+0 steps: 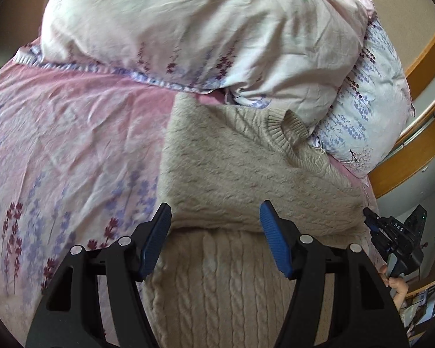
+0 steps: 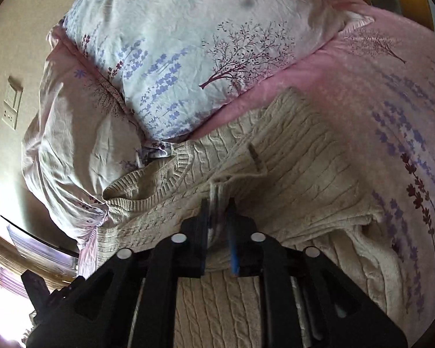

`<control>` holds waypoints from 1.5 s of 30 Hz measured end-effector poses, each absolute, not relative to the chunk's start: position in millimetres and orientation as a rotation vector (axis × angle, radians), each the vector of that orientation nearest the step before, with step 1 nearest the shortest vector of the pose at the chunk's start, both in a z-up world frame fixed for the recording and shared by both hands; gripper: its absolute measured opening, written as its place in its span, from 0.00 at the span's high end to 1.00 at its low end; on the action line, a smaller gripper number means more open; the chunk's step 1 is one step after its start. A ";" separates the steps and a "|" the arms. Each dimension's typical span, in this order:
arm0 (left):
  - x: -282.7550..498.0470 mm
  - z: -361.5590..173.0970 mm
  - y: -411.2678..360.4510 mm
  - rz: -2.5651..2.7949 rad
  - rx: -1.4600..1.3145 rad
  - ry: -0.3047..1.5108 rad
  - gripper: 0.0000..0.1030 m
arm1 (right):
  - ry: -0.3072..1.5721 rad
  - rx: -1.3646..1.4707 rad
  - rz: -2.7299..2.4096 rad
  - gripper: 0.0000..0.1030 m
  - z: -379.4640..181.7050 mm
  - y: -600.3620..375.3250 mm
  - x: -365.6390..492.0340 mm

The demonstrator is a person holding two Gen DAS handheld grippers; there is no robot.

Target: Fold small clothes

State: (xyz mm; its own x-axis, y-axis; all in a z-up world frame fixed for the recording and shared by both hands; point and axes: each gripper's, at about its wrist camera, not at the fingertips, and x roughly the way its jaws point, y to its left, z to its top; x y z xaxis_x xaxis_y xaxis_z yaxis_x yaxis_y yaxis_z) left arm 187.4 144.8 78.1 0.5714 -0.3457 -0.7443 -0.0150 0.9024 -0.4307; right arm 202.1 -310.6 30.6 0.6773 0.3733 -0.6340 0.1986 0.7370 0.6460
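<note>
A beige cable-knit sweater (image 1: 246, 174) lies on a pink floral bed sheet (image 1: 72, 121), its ribbed collar toward the pillows and one part folded over the body. My left gripper (image 1: 214, 217) is open and empty, its blue pads hovering over the sweater's fold edge. In the right wrist view the sweater (image 2: 290, 156) fills the middle. My right gripper (image 2: 219, 211) is shut on a pinched fold of the sweater near the collar. The right gripper also shows in the left wrist view (image 1: 391, 235), at the sweater's right edge.
Two floral pillows (image 1: 188, 29) are piled just behind the sweater's collar, also in the right wrist view (image 2: 188, 43). A wooden bed frame (image 1: 420, 133) runs along the right. A wall with a switch plate (image 2: 13, 101) is on the left.
</note>
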 end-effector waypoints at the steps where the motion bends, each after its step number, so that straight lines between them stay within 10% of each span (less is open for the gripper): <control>1: 190.2 78.2 142.2 -0.207 -0.413 0.951 0.38 | 0.841 0.790 0.112 0.51 28.5 -314.0 203.4; 5: 200.7 69.6 126.3 -0.241 -0.385 0.992 0.38 | 0.864 0.782 0.098 0.51 28.6 -315.4 213.6; 8: 206.9 59.4 118.6 -0.219 -0.347 1.021 0.38 | 0.926 0.741 0.083 0.93 23.0 -312.2 222.3; 9: 208.1 56.9 119.1 -0.212 -0.346 1.026 0.38 | 0.920 0.741 0.092 0.93 24.2 -312.5 221.8; 19: 206.0 53.9 119.2 -0.179 -0.322 1.010 0.38 | 0.923 0.612 0.024 0.87 19.7 -313.8 210.1; 24: 170.7 71.0 126.7 -0.245 -0.319 0.983 0.38 | 0.890 0.583 0.129 0.35 44.5 -325.7 165.5; 45: -9.5 51.5 173.4 -0.360 -0.475 1.074 0.39 | 0.974 0.797 0.358 0.61 -1.2 -378.9 -21.5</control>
State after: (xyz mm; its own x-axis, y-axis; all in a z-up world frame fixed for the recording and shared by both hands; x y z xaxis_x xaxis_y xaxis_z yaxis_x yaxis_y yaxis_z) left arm -9.4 173.4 51.5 0.4349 -0.5010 -0.7482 0.0515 0.8434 -0.5348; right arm -21.5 -378.9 -1.2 0.5340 0.5998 -0.5959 0.0717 0.6701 0.7388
